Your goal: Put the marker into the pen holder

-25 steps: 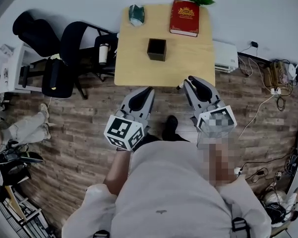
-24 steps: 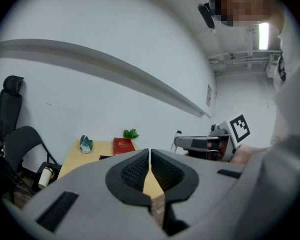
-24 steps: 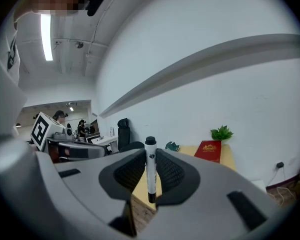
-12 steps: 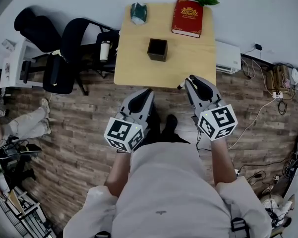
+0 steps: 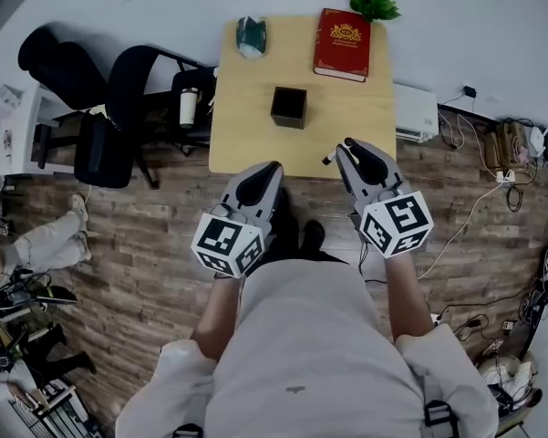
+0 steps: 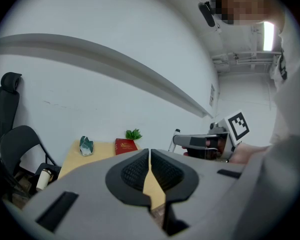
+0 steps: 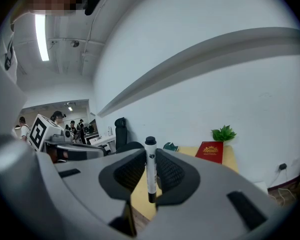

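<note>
Right gripper (image 5: 346, 143) nearer (slim white marker (image 7: 150, 171))

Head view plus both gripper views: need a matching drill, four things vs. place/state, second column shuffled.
Things:
1. marker
2. pen holder
3. red book
4. left gripper

Place or state:
A. shut, nothing between its jaws
B. lying at the table's far right corner
C. clamped between the jaws of the right gripper
D. standing near the middle of the table

Pairs: 1-C, 2-D, 3-B, 4-A
</note>
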